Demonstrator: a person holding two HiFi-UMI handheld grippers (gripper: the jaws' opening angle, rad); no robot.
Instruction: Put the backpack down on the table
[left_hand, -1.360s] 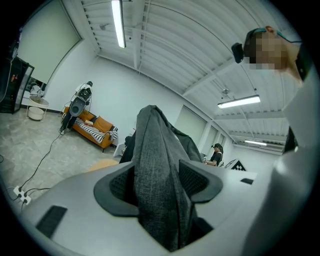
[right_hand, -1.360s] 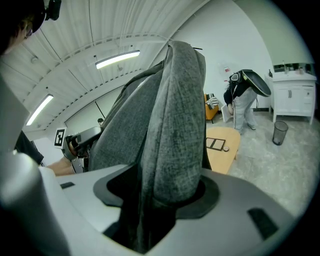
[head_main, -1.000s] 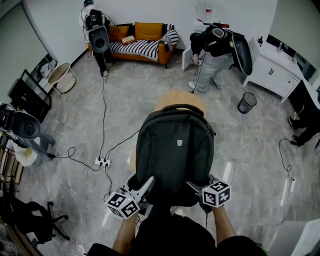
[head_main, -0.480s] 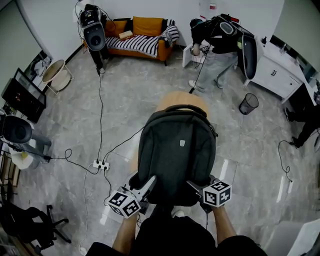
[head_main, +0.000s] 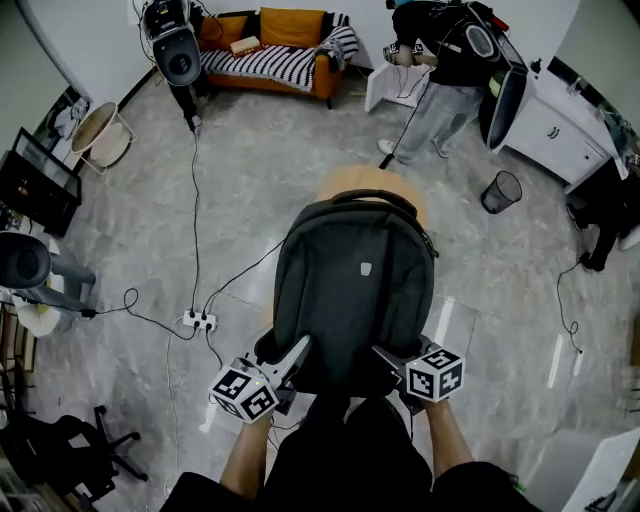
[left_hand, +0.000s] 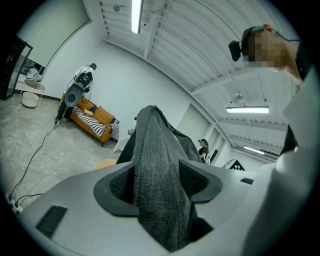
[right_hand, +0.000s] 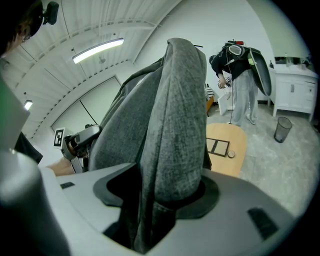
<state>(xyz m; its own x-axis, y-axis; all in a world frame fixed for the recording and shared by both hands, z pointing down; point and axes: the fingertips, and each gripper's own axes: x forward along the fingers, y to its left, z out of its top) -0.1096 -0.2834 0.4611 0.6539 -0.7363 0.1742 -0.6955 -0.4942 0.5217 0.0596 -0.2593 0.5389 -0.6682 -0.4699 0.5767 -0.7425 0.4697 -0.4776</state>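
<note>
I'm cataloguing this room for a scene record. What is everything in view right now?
backpack: one, dark grey, centre, held by both grippers, hiding part of the table
table: one, light wood, just beyond the backpack
sofa: one, orange with a striped throw, at the far wall
bin: one, black, on the floor right of the table
power strip: one, white, on the floor left of the backpack
cabinet: one, white, far right
person: one, dark top, light trousers, near the far wall
left gripper: one, grey, shut on the backpack's lower left
right gripper: one, grey, shut on its lower right
</note>
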